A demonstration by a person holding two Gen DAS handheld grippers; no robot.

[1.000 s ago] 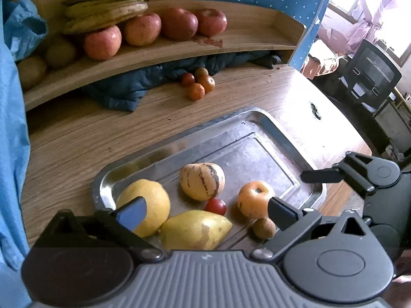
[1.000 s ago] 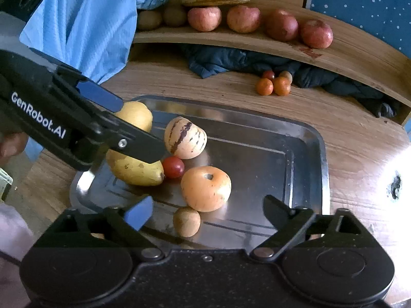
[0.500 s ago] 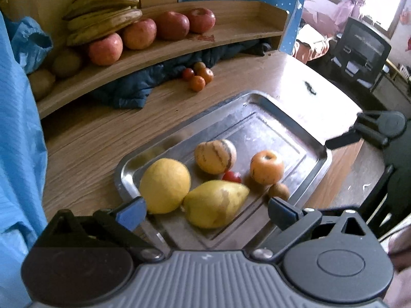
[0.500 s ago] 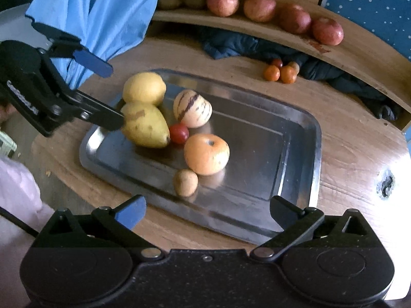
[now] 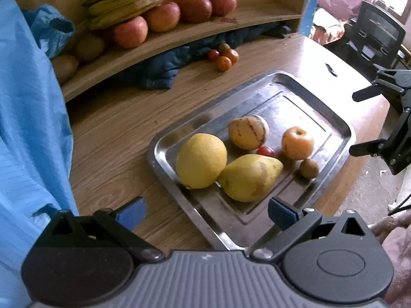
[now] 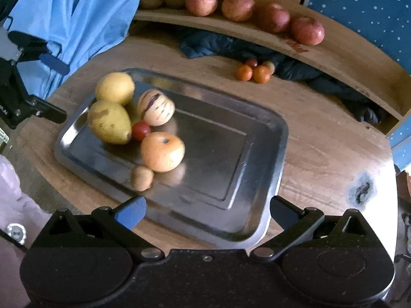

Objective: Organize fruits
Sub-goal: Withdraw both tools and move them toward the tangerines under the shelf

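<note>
A steel tray [image 5: 295, 97] [image 6: 218, 154] lies on the wooden table. It holds a yellow lemon [image 5: 201, 160] [image 6: 114, 87], a yellow pear [image 5: 250, 177] [image 6: 109, 122], a striped melon [image 5: 248, 131] [image 6: 156, 107], a cherry tomato [image 5: 265, 151] [image 6: 140, 130], an orange fruit [image 5: 298, 142] [image 6: 163, 151] and a small brown fruit [image 5: 309, 167] [image 6: 141, 178]. My left gripper [image 5: 205, 213] [image 6: 55, 89] hangs open and empty before the tray's near left corner. My right gripper [image 6: 205, 210] [image 5: 363, 122] is open and empty over the tray's near edge.
A curved wooden shelf [image 5: 257, 18] at the back carries bananas [image 5: 123, 0], several red apples [image 6: 237, 7] and brown kiwis [image 5: 90, 47]. Small tomatoes [image 5: 223, 56] [image 6: 254, 70] sit by a dark cloth [image 5: 159, 69]. Blue fabric [image 5: 28, 128] hangs at the left.
Both grippers have drawn back from the fruit toward the table's near edge, the left clear of the lemon and pear. The fruits stay where they were.
</note>
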